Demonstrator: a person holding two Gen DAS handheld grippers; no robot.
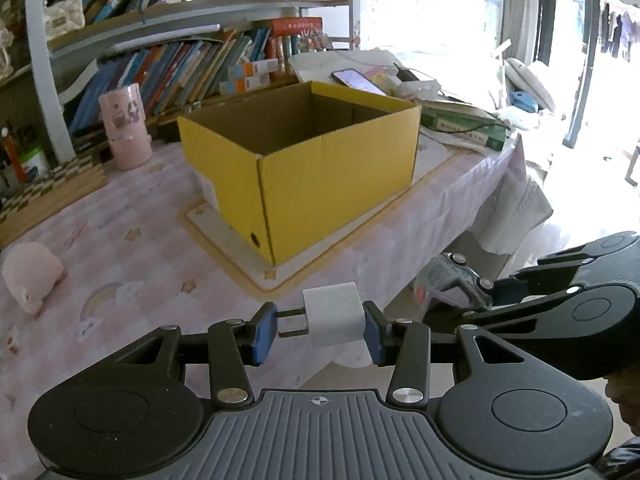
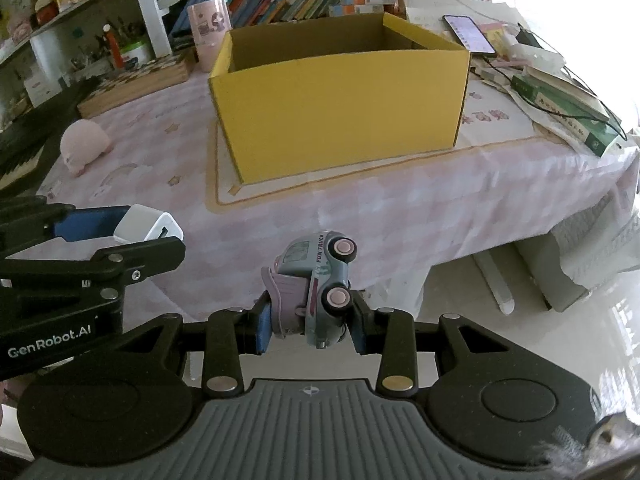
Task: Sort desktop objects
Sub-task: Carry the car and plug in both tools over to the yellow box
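My left gripper point(image 1: 320, 330) is shut on a white plug charger point(image 1: 334, 314), its two prongs pointing at the left pad. The gripper hangs over the near part of the table, short of the open yellow cardboard box point(image 1: 304, 160). My right gripper point(image 2: 310, 320) is shut on a pale blue and pink toy truck point(image 2: 316, 288) that stands nose up, wheels to the right, near the table's front edge. The same box point(image 2: 340, 96) lies ahead of it. In the right wrist view the left gripper point(image 2: 132, 236) with the charger point(image 2: 148, 226) shows at the left.
A pink pig figure point(image 1: 30, 280) lies at the left on the pink tablecloth point(image 1: 140, 240). A pink cup point(image 1: 126, 126) and a chequered board point(image 1: 44, 196) stand behind. Books, a phone point(image 2: 468, 34) and a green box point(image 2: 560, 116) crowd the right end. Shelves of books back the table.
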